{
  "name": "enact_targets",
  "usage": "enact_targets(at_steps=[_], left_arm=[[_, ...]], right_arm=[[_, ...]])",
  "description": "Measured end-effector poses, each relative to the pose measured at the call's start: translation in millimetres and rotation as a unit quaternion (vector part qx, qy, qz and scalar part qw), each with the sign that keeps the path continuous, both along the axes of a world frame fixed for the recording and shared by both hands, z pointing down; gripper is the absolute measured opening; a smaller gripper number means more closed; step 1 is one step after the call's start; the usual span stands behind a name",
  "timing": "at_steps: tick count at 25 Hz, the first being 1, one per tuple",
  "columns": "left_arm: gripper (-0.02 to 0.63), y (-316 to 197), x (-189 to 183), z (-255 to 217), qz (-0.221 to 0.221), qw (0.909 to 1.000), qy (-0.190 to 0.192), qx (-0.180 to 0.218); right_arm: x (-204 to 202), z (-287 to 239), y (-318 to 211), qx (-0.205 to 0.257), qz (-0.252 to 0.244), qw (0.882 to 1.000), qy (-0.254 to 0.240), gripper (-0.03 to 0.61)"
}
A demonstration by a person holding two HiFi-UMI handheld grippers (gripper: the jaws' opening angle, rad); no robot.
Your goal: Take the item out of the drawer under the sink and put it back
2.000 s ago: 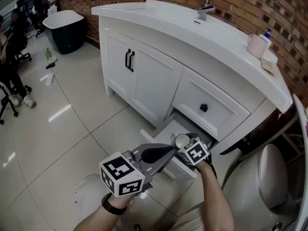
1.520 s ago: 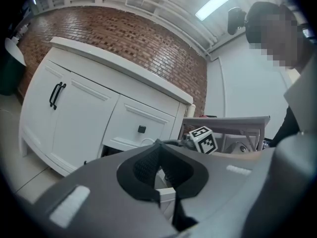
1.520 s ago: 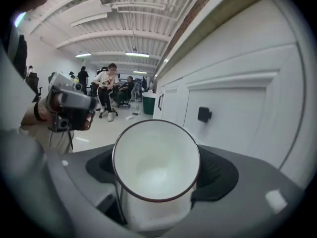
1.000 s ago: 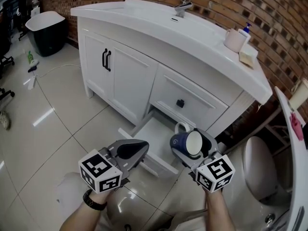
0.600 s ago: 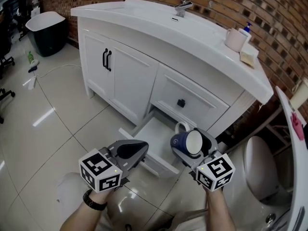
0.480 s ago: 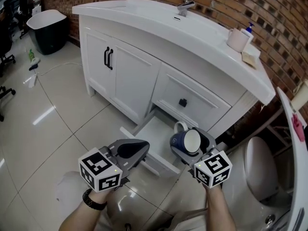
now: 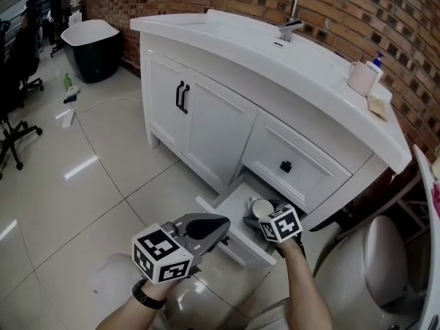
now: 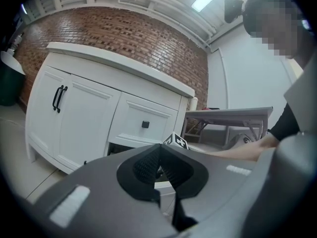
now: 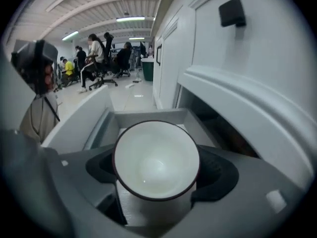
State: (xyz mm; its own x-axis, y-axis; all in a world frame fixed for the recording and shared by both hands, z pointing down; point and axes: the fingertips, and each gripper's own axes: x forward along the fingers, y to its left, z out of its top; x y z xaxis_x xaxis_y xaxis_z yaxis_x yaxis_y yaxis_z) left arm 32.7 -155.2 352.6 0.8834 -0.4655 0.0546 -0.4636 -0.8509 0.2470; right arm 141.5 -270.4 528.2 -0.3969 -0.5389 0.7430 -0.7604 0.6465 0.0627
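Hanging nearest, above the floor tiles (image 7: pixel 82 184), the left claw (image 8: pixel 158 165) has its jaws pressed together on nothing. Just beyond it, the right claw (image 7: pixel 265 217) has its jaws spread wide and clamped on a dark-rimmed mug (image 9: pixel 156 160), white inside, held low in the open bottom drawer (image 7: pixel 230 201). That drawer belongs to the white cabinet (image 7: pixel 206 126) under the tabletop (image 7: pixel 323 81) with the tap (image 7: pixel 287 5).

White desk top (image 7: pixel 323 67) of the vanity bears a tap (image 7: pixel 289 9), a pink cup (image 7: pixel 362 78), a blue-capped pump bottle (image 7: pixel 377 62) just behind it and a beige block (image 7: pixel 379 102) near them. Its bottom drawer (image 7: pixel 230 212) stands pulled out. Glossy tiled floor (image 7: pixel 82 184) carries the vanity, a dark tub (image 7: pixel 96 43) and a small green bottle (image 7: pixel 68 80).
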Motion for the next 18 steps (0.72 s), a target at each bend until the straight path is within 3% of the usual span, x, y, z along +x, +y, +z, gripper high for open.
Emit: enact_targets(at_steps=[5, 8, 11, 14, 16, 18], left_arm=[[0.012, -1.6, -11.2, 0.0, -0.007, 1.0, 0.003, -0.003], [0.012, -4.6, -15.5, -2.6, -0.008, 0.9999, 0.011, -0.003], [0.012, -4.5, -16.2, -5.4, -0.007, 0.9996, 0.026, -0.008], [0.012, -3.5, -12.5, -4.4, -0.001, 0.9996, 0.029, -0.008], [0.012, -2.5, -7.6, -2.9, 0.007, 0.9997, 0.021, -0.004], [0.012, 0.5, -1.8, -1.5, 0.018, 0.9998, 0.012, 0.001]], right_arm=[[-10.2, 22.9, -1.7, -0.002, -0.022, 0.999, 0.045, 0.423], [-11.2, 9.9, -3.3, 0.013, -0.02, 1.0, 0.005, 0.462], [-4.6, -40.5, 1.2, 0.072, -0.007, 0.996, -0.046, 0.483], [0.6, -116.9, 26.3, 0.167, 0.005, 0.975, -0.148, 0.458], [3.6, -166.4, 53.8, 0.239, 0.006, 0.948, -0.21, 0.292], [10.2, -200.7, 83.4, 0.293, 0.011, 0.926, -0.236, 0.191]])
